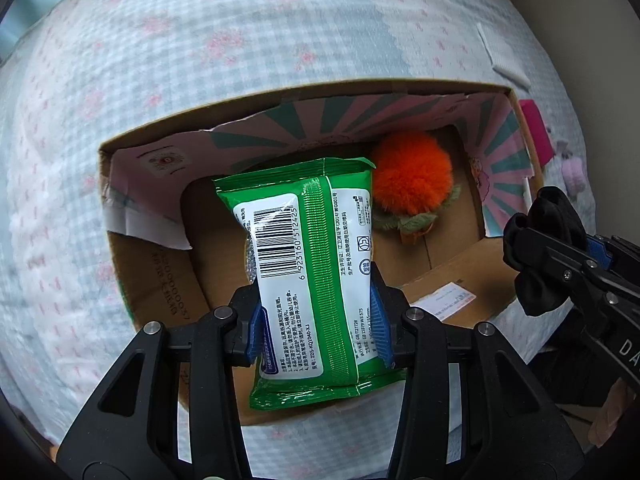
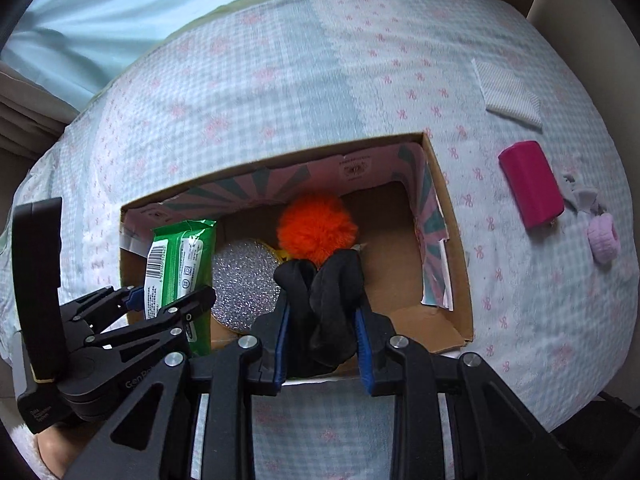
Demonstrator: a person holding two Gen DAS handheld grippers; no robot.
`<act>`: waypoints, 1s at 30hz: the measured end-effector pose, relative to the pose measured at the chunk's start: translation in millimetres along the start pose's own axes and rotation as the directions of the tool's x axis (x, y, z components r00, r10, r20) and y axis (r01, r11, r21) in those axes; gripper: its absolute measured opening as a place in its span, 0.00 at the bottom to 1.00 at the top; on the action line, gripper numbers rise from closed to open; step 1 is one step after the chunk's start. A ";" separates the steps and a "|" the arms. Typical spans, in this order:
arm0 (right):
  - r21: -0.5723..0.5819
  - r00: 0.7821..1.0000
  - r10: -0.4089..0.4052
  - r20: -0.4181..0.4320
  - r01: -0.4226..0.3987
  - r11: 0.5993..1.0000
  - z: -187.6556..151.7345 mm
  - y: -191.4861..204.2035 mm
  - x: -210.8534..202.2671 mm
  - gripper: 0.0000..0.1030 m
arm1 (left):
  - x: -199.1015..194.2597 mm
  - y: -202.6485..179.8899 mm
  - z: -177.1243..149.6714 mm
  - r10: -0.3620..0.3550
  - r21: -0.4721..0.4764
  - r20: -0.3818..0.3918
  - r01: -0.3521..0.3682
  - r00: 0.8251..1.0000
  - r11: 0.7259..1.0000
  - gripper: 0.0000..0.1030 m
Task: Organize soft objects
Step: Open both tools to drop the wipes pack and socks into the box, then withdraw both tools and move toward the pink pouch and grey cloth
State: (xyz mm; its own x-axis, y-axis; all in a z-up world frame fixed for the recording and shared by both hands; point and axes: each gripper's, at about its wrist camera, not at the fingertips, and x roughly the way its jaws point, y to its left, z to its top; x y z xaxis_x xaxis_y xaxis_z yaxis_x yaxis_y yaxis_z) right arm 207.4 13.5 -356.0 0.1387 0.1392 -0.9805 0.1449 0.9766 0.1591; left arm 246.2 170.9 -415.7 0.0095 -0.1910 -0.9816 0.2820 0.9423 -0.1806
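An open cardboard box [image 1: 448, 284] [image 2: 452, 216] lies on a checked bedspread. My left gripper [image 1: 318, 312] is shut on a green wet-wipes pack [image 1: 308, 264], held over the box's left half; it also shows in the right wrist view [image 2: 176, 264]. My right gripper [image 2: 322, 344] is shut on a black scrunchie [image 2: 324, 304] over the box's near edge; it also shows at the right of the left wrist view [image 1: 540, 240]. An orange fluffy pompom [image 1: 412, 174] [image 2: 316, 228] and a silver glitter disc [image 2: 244, 280] lie inside the box.
On the bedspread right of the box lie a magenta roll [image 2: 532, 184], a lilac scrunchie [image 2: 604, 238], a small grey item [image 2: 580, 196] and a folded white cloth [image 2: 508, 94]. A pale blue curtain [image 2: 120, 12] hangs beyond the bed.
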 end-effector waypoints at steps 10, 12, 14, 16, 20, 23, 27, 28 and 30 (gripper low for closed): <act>-0.153 0.998 -0.039 -0.039 0.033 0.988 -1.6 -1.7 33.2 0.26 | 24.8 -7.6 22.5 0.021 0.062 -0.075 -0.016 0.997 0.998 0.41; -0.193 0.999 -0.040 -0.011 0.037 0.980 -3.1 -1.2 36.5 0.49 | 24.6 -10.1 25.3 0.045 0.076 -0.075 -0.039 0.996 0.996 0.83; -0.234 1.000 -0.026 0.006 0.027 0.972 -6.6 -2.1 37.6 0.83 | 20.4 -6.4 27.4 0.100 0.069 -0.043 -0.096 0.994 0.993 1.00; -0.265 1.000 -0.013 0.015 0.017 0.964 -10.9 -8.9 37.4 1.00 | 19.8 0.5 29.4 0.022 0.028 -0.061 -0.020 0.998 0.999 1.00; -0.328 0.999 0.008 0.033 0.003 0.945 -22.3 -14.5 32.8 1.00 | 20.3 -2.4 28.0 0.049 0.038 -0.066 -0.047 0.997 0.998 1.00; -0.349 0.999 0.017 0.047 0.001 0.937 -28.3 -13.5 26.2 1.00 | 15.8 -7.8 23.4 0.056 0.034 -0.058 -0.054 0.997 0.998 1.00; -0.347 0.997 0.032 0.073 -0.004 0.938 -33.0 -12.6 10.3 1.00 | 0.1 -10.4 14.5 0.071 0.005 -0.028 -0.071 0.997 0.997 1.00; -0.348 0.996 0.033 0.084 -0.002 0.938 -33.4 -10.3 5.0 1.00 | -6.2 -10.0 11.7 0.076 -0.002 -0.016 -0.076 0.997 0.997 1.00; -0.353 0.994 0.035 0.106 0.005 0.936 -35.8 -9.1 -7.5 1.00 | -20.1 -9.1 4.0 0.090 -0.019 0.008 -0.090 0.996 0.996 1.00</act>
State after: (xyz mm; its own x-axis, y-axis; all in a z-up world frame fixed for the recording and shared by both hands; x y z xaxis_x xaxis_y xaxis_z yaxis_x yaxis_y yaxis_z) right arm 170.0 9.4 -354.3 0.2470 0.1551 -0.9565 -0.2093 0.9723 0.1037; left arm 247.2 165.0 -394.1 0.0427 -0.1080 -0.9932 0.2613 0.9607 -0.0932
